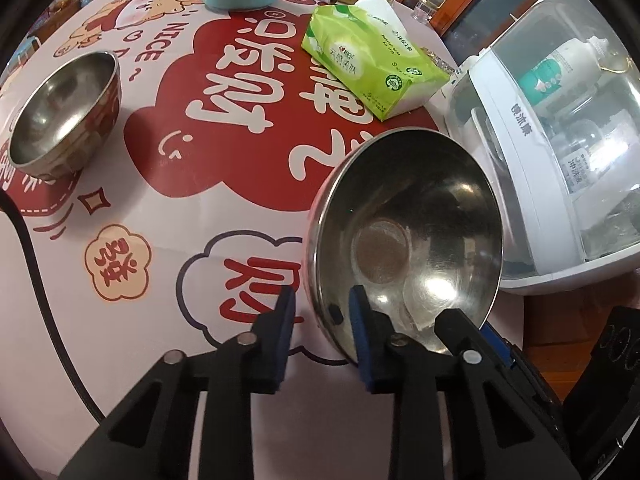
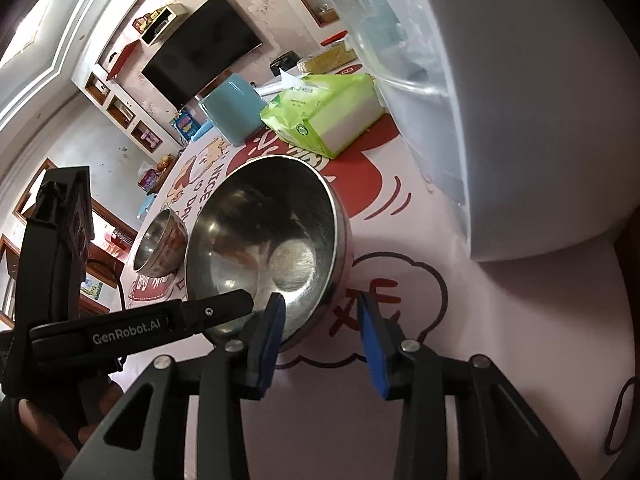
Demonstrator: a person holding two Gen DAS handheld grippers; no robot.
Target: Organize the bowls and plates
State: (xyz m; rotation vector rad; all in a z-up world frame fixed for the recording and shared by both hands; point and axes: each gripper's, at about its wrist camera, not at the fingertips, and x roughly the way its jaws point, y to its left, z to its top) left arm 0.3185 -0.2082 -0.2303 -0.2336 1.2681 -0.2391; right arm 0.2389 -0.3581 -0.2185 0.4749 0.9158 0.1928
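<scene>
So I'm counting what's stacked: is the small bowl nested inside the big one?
No, the small bowl stands apart on the table, away from the big bowl.

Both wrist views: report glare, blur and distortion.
Left wrist view: bright glare spots inside the large steel bowl, fisheye bending the tablecloth, print still sharp. Right wrist view: scene tilted, white cabinet close and soft, the bowl's interior reflecting dark, murky shapes.

"NICE" on tablecloth [image 1: 240,200]; "GenRobot.AI" on left gripper [image 2: 132,334].
</scene>
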